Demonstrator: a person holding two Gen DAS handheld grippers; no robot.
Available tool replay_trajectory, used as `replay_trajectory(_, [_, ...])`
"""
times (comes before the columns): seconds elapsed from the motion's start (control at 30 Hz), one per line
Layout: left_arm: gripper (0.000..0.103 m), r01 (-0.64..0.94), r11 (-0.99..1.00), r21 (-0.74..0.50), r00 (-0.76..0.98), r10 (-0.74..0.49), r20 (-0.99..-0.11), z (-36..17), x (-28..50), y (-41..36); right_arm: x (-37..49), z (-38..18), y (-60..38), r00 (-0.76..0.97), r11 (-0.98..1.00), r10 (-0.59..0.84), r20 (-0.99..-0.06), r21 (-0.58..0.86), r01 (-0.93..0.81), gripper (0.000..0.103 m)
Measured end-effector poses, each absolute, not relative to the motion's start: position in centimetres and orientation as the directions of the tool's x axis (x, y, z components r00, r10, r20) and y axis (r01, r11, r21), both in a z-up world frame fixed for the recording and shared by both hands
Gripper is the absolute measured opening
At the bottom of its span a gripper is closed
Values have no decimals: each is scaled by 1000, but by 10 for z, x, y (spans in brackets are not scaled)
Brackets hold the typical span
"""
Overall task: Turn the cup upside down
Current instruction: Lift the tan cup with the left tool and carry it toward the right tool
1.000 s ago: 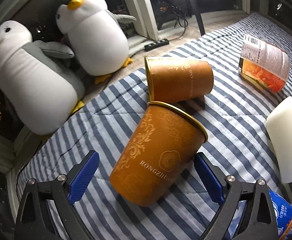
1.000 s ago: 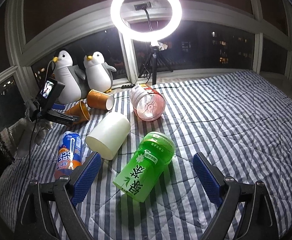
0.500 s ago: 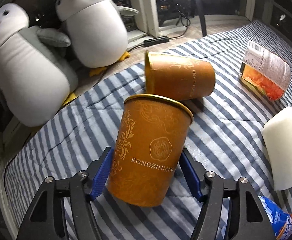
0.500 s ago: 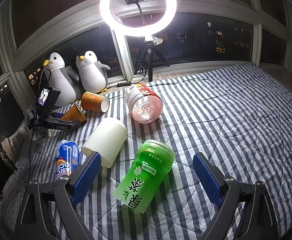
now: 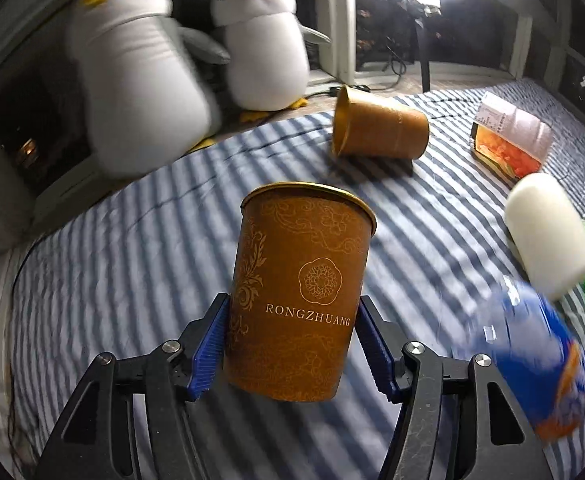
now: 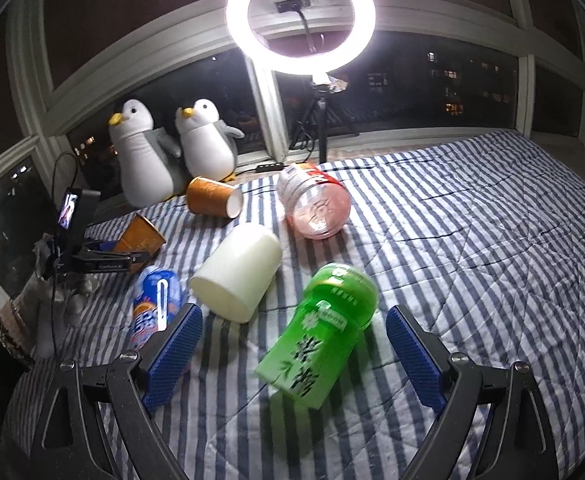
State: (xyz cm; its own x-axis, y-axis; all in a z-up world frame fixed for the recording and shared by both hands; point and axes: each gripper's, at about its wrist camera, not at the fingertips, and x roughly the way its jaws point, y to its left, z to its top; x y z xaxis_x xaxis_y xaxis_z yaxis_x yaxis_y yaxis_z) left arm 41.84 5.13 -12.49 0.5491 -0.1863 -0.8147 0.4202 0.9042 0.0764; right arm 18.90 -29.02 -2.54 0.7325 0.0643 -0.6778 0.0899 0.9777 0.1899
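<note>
My left gripper (image 5: 292, 344) is shut on an orange paper cup (image 5: 300, 284) marked RONGZHUANG and holds it above the striped bed, nearly upright with its gold rim at the top. In the right wrist view the same cup (image 6: 142, 236) and left gripper (image 6: 108, 256) are at the left. A second orange cup (image 5: 380, 128) lies on its side behind, also visible in the right wrist view (image 6: 212, 202). My right gripper (image 6: 292, 348) is open and empty, with a green bottle (image 6: 320, 336) lying between its fingers on the bed.
A white cup (image 6: 238, 270) lies on its side mid-bed. A blue bottle (image 6: 156, 300), a clear red-labelled jar (image 6: 316, 208), two plush penguins (image 6: 172, 148) and a ring light (image 6: 300, 12) on a tripod surround it. The striped quilt (image 6: 472, 240) extends right.
My left gripper closed on the orange cup, which lay tilted on the bed, lifted it and turned it nearly upright. The right gripper drifted slightly; it stays open.
</note>
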Motion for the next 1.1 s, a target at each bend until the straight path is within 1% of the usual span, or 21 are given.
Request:
replay_trajectory(0.27, [66,335,942,39,600,-180,-779,-105,316,85,152,-18,-272,762,982,88,-642,183,41,91])
replay_trajectory(0.47, [66,308,951,24,626,-183,-758,-96,229,71,116,-12,-267,787,982,98,-608,188,22,91])
replay_trajectory(0.6, [66,296,954,-41,618,-224,-754,-97,178,49,95,-10,-268,799,984,95,-594,179,16,91])
replay_trajectory(0.67, [66,294,954,-63,607,-237,-758,-101,161,32,87,-10,-269,801,984,94,-591,177,16,91])
replay_trajectory(0.77, [66,304,951,-57,614,-241,-752,-105,142,2,74,-11,-272,807,985,90,-584,172,15,91])
replay_trajectory(1.0, [66,247,946,-209,582,-318,-748,-122,132,-54,50,-15,-286,813,986,72,-578,163,29,91])
replay_trajectory(1.1, [66,235,948,-215,585,-314,-747,-128,135,-75,43,-17,-294,814,987,53,-578,156,46,91])
